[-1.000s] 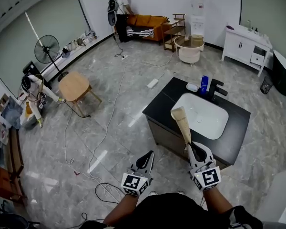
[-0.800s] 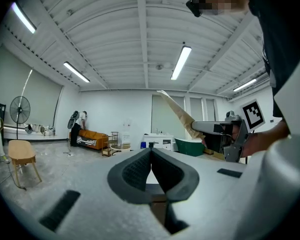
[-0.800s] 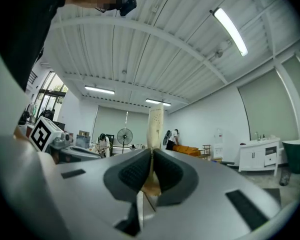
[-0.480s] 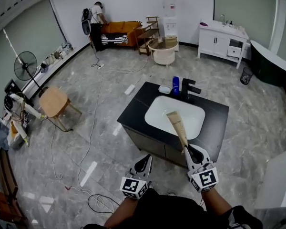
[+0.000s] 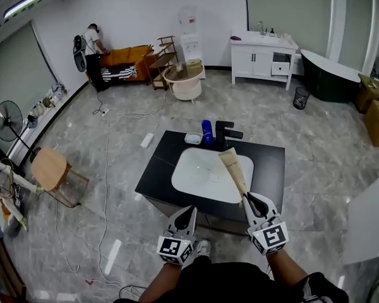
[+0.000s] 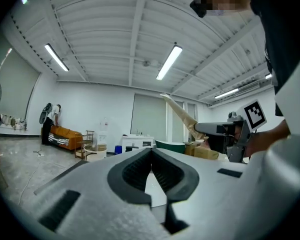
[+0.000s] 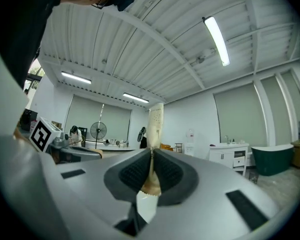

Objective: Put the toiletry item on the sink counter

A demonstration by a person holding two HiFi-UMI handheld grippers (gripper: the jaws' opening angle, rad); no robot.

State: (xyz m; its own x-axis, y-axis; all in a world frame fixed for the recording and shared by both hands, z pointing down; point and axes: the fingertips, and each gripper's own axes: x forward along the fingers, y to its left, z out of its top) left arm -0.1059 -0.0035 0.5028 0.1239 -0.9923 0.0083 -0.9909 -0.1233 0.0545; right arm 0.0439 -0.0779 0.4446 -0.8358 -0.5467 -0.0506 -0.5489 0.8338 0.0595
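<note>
The tube is held by its narrow end in the right gripper, whose jaws are all but closed on it. The rest of it juts ahead of the tips and slightly up, over the near rim of the basin. The left gripper is carried just to the left of the right one, short of the counter, with its jaws together and nothing between them. With so little of the tube pinched, it could swing or slip between the pads if the gripper is tilted or jolted. If it is let go where it hangs, it would likely drop into the bowl and not onto the counter. The counter looks smooth and glossy, so a tube set down on a slant could slide. A reach too far forward could knock the blue bottle or the faucet beyond the tip. The tube looks flat, tan and soft-walled, and it widens to a squared end. The counter is black and polished, the basin is white, glazed and round-cornered, and the pads are dark and ribbed.
</note>
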